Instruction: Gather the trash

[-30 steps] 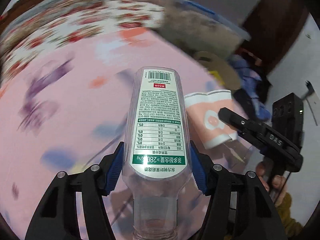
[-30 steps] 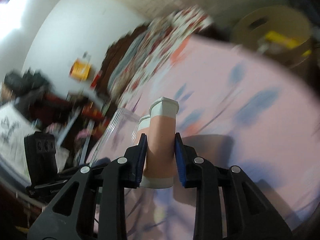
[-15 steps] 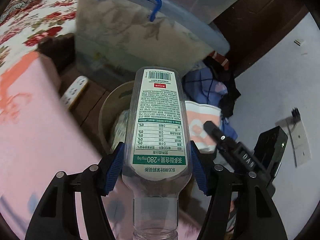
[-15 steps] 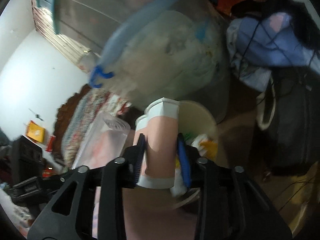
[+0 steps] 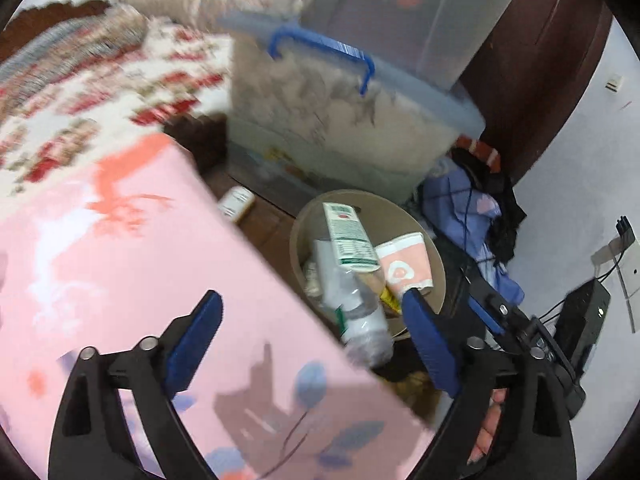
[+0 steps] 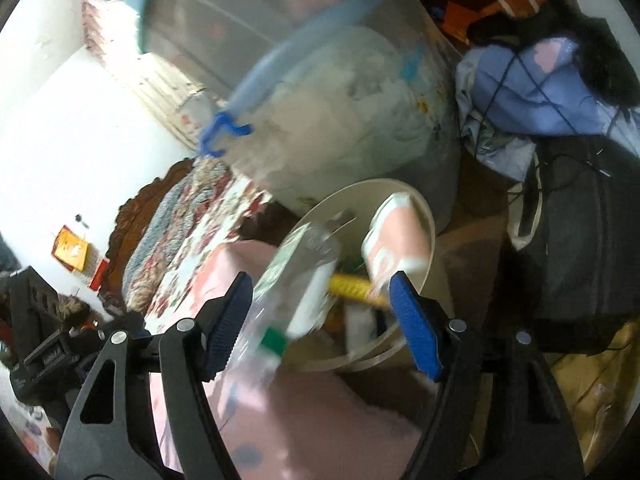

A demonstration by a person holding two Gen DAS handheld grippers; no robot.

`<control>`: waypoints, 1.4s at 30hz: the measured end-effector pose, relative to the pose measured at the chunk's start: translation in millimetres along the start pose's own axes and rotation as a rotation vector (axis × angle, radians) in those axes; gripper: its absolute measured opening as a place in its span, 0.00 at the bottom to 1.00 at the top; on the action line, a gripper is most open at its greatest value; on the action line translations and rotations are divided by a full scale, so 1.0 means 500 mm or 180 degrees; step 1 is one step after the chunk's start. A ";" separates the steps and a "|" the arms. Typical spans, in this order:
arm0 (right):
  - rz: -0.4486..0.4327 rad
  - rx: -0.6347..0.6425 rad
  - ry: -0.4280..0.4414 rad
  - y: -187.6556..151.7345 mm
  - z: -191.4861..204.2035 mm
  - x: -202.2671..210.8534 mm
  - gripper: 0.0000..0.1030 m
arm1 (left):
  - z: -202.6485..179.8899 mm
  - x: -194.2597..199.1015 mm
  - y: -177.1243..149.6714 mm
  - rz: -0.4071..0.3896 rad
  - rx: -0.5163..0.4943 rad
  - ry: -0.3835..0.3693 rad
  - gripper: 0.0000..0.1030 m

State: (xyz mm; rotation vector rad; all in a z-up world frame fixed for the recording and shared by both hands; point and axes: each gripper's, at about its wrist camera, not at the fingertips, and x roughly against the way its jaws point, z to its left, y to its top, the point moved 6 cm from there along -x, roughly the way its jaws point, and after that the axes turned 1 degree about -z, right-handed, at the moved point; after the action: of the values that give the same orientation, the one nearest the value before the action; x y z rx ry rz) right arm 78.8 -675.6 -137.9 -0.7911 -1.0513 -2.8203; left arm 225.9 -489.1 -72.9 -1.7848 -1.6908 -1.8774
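A clear plastic bottle (image 5: 352, 276) with a green and white label is free of my left gripper (image 5: 316, 340), which is open above the pink bed edge. The bottle is falling, blurred, over a round beige trash bin (image 5: 434, 256) on the floor. A pink and white paper cup (image 5: 404, 266) is over the bin beside it. In the right wrist view my right gripper (image 6: 320, 320) is open and empty, with the bottle (image 6: 296, 288) and cup (image 6: 400, 244) dropping into the bin (image 6: 428, 220) ahead of it.
A pink bedsheet (image 5: 120, 280) fills the left. Stacked clear storage boxes (image 5: 340, 120) with blue handles stand behind the bin. A pile of blue and black clothes (image 5: 476, 216) lies right of it, a dark bag (image 6: 580, 260) too. A small bottle (image 5: 236, 204) lies on the wooden floor.
Both grippers have opened and let go: the bottle left the left gripper and the paper cup left the right one, both now dropping into the bin.
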 end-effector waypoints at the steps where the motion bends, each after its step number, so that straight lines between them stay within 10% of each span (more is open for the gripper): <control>1: -0.0011 0.0018 0.0031 -0.018 0.014 0.021 0.70 | 0.009 0.030 -0.009 -0.0073 0.0006 0.0048 0.87; 13: -0.0082 0.0353 0.0169 -0.218 0.191 0.213 0.75 | 0.123 0.335 -0.148 -0.0595 -0.0040 0.0866 0.91; 21: -0.0087 0.0533 0.0139 -0.317 0.293 0.303 0.82 | 0.187 0.475 -0.257 -0.0828 0.0091 0.0929 0.92; 42: -0.0212 0.0513 0.0023 -0.419 0.413 0.397 0.97 | 0.218 0.622 -0.345 -0.1091 -0.0132 0.1563 0.92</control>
State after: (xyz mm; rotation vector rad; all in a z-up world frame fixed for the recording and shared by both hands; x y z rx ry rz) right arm -42.3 -357.4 -38.4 -0.7430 -1.3073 -2.7441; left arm 82.0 -157.5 14.8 -0.9571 -1.8409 -2.2486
